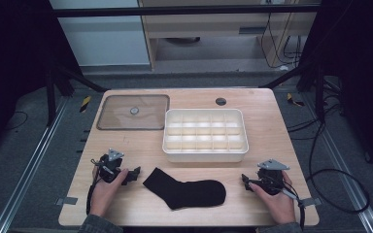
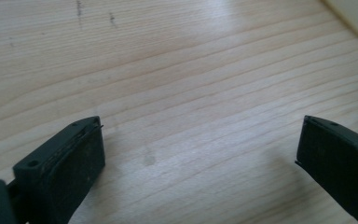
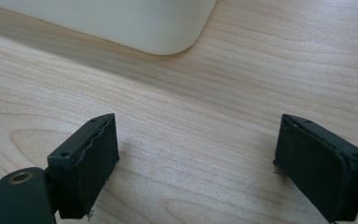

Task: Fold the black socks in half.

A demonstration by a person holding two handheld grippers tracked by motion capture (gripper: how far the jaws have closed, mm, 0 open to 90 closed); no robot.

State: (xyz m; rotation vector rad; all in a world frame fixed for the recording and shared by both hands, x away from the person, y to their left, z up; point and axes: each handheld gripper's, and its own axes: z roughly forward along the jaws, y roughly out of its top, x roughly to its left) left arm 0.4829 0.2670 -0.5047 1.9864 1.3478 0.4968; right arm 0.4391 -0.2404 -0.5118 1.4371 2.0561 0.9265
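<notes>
A black sock [image 1: 187,189] lies flat on the wooden table [image 1: 272,121] near its front edge, toe to the right. My left gripper [image 1: 135,174] rests just left of the sock's cuff, held in a hand, and stands open. In the left gripper view its jaws [image 2: 200,144] are wide apart over bare wood. To the right of the sock's toe my right gripper [image 1: 245,181] also stands open. The right gripper view has its jaws [image 3: 196,144] spread over bare wood, with a corner of the white box [image 3: 135,23] beyond them.
A white compartment box [image 1: 205,135] with several cells sits behind the sock at mid table. A clear lid [image 1: 133,112] with a round knob lies flat at the back left. A small dark disc [image 1: 220,101] is set in the table behind the box.
</notes>
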